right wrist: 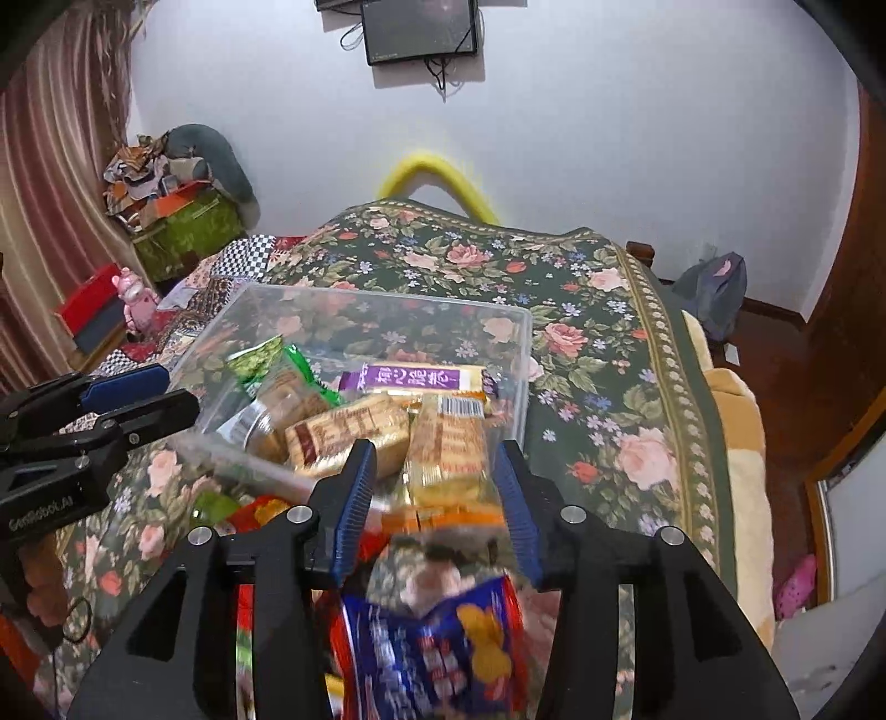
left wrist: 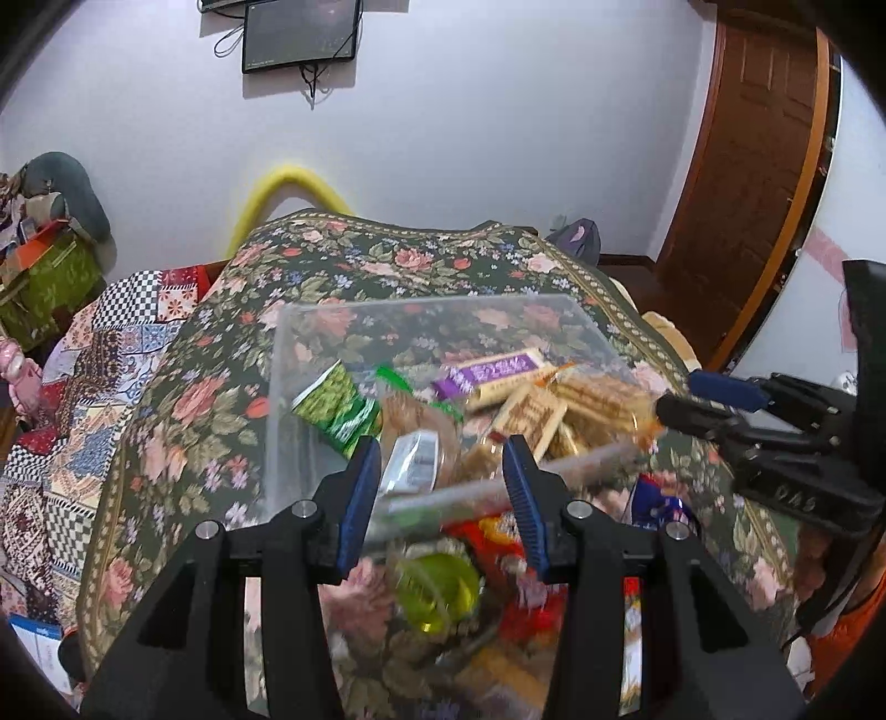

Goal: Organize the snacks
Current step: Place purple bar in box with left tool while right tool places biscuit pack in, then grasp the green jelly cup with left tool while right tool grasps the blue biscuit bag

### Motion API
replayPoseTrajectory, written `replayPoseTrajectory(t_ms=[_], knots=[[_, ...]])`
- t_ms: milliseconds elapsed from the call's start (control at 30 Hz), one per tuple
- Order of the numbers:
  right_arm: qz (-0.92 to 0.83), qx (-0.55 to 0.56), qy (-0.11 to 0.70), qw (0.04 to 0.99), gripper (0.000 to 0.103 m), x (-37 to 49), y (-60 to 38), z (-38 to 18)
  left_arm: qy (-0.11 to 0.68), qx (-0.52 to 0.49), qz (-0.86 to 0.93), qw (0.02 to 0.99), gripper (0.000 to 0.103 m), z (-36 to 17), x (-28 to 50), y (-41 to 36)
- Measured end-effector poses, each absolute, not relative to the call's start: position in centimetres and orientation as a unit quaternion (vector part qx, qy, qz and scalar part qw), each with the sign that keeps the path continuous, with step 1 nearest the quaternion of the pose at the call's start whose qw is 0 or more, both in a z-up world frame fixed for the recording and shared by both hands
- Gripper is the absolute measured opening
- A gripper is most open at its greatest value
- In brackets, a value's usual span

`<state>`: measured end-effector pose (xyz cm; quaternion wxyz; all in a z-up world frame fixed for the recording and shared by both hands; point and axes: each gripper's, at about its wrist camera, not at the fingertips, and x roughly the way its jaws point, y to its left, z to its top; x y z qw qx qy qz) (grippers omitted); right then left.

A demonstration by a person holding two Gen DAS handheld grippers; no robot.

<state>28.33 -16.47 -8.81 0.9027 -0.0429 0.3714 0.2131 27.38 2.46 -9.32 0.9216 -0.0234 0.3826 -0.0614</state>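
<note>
A clear plastic bin (left wrist: 387,303) (right wrist: 387,296) stands on the floral bedspread. It holds a purple bar (left wrist: 493,368) (right wrist: 410,379), a green packet (left wrist: 332,404) (right wrist: 260,354) and several tan cracker packs (left wrist: 598,399) (right wrist: 343,429). My left gripper (left wrist: 443,448) hovers open over the bin's near rim, gripping nothing. My right gripper (right wrist: 434,451) is open too. A cracker pack (right wrist: 448,448) lies between its pads at the bin's near edge, and the pads stand clear of it. Loose snacks lie in front of the bin: a blue and red bag (right wrist: 432,648), a red packet (left wrist: 498,531) and a round green item (left wrist: 437,587).
The floral bedspread (right wrist: 609,310) ends at the right, where the floor drops away. A patchwork quilt (left wrist: 83,399) and a green box (left wrist: 50,282) lie to the left. Beyond the bed are a white wall with a monitor (right wrist: 421,27), a yellow tube (left wrist: 288,177) and a wooden door (left wrist: 742,166).
</note>
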Motion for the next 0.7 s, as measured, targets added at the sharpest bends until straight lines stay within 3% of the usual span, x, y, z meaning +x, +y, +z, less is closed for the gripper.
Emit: replayPoseTrajectory(t_ms=[133, 333, 567, 700], knots=[[0.211, -0.042, 0.371, 0.903, 0.044, 26.8, -17.6, -8.9, 0.389, -0.024, -0.059, 0.919, 0.046, -9.8, 25.5, 3.2], [0.207, -0.04, 0.383, 0.899, 0.056, 25.1, -18.7, -10.1, 0.411, -0.027, -0.059, 0.909, 0.046, -11.6, 23.3, 4.2], [0.212, -0.035, 0.407, 0.888, 0.084, 23.6, -19.3, -12.4, 0.447, -0.029, -0.062, 0.892, 0.046, -15.0, 21.7, 4.5], [0.21, -0.048, 0.423, 0.88, 0.087, 23.0, -18.7, -13.8, 0.461, -0.032, -0.065, 0.885, 0.049, -16.4, 22.0, 4.2]])
